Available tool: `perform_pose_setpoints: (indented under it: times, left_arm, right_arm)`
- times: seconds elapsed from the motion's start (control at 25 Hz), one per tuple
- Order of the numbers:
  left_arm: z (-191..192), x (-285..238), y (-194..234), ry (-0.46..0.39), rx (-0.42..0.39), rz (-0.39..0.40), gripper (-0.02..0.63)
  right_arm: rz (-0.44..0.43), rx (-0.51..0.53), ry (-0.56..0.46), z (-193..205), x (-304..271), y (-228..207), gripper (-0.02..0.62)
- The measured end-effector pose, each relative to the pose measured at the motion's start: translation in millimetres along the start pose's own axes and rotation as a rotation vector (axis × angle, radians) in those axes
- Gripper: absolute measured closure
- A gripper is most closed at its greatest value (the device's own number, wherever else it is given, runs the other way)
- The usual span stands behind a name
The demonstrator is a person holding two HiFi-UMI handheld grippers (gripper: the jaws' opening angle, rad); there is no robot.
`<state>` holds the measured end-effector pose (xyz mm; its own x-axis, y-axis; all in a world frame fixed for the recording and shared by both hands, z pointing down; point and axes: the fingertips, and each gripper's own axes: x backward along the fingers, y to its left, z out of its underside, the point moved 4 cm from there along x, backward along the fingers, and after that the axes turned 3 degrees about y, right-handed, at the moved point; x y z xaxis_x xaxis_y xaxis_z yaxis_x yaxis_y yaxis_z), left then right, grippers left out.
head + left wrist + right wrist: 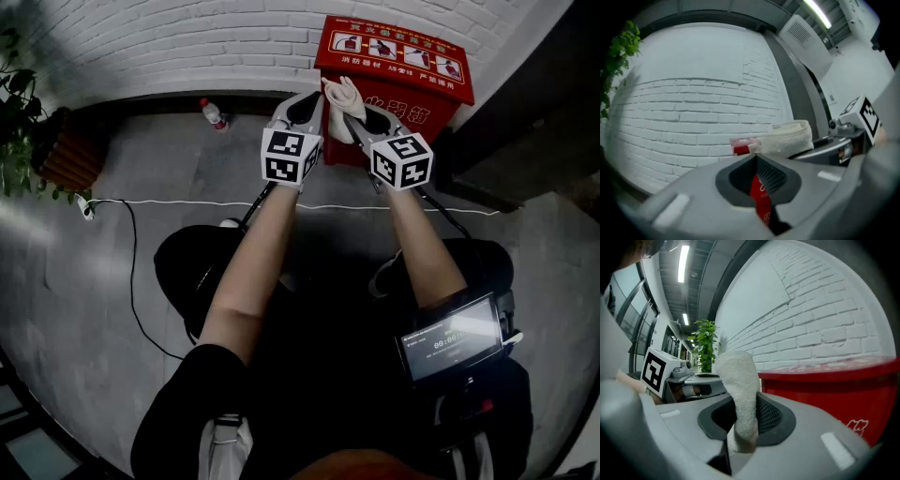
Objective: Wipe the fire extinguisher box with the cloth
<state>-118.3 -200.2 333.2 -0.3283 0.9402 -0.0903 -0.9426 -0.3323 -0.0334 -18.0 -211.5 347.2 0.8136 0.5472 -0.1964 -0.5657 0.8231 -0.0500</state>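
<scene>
**Lettering on the box, digits on the screen**

The red metal fire extinguisher box (394, 66) has a white instruction strip on its lid. The strip shows a row of small pictograms with Chinese captions beneath, too small to read. Large white Chinese characters cross the box's front, partly covered and not legible. The small dark rectangular screen (450, 339) shows pale digits that seem to begin 00:00.

The grey concrete floor (169, 173) carries the red fire extinguisher box (394, 61), which stands against the white brick wall. Left of the box, by the wall's foot, stands a small plastic bottle (214, 114) with a red cap. A white cable (187, 202) runs across the floor in front of the box to a plug (86, 208) far to its left, near a brown planter (66, 155).
</scene>
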Motion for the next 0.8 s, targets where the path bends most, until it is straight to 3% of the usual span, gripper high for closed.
perform_pose_setpoints:
  times: [0.16, 0.44, 0.6, 0.8]
  left_arm:
    - [13.0, -16.9, 14.0, 0.015, 0.046, -0.014, 0.606]
    - [28.0, -41.5, 24.5, 0.041, 0.046, -0.018, 0.606]
    - [34.3, -52.4, 27.5, 0.049, 0.062, -0.013, 0.606]
    - [35.3, -62.9, 17.1, 0.046, 0.061, 0.004, 0.606]
  right_arm:
    - [-0.004, -0.04, 0.027, 14.1, -40.4, -12.5, 0.505]
    - [-0.001, -0.16, 0.034, 27.8, -84.9, -31.5, 0.505]
    - [0.048, -0.206, 0.011, 27.7, -87.7, -48.3, 0.503]
    - [0.175, -0.167, -0.045, 22.9, -75.6, -63.1, 0.499]
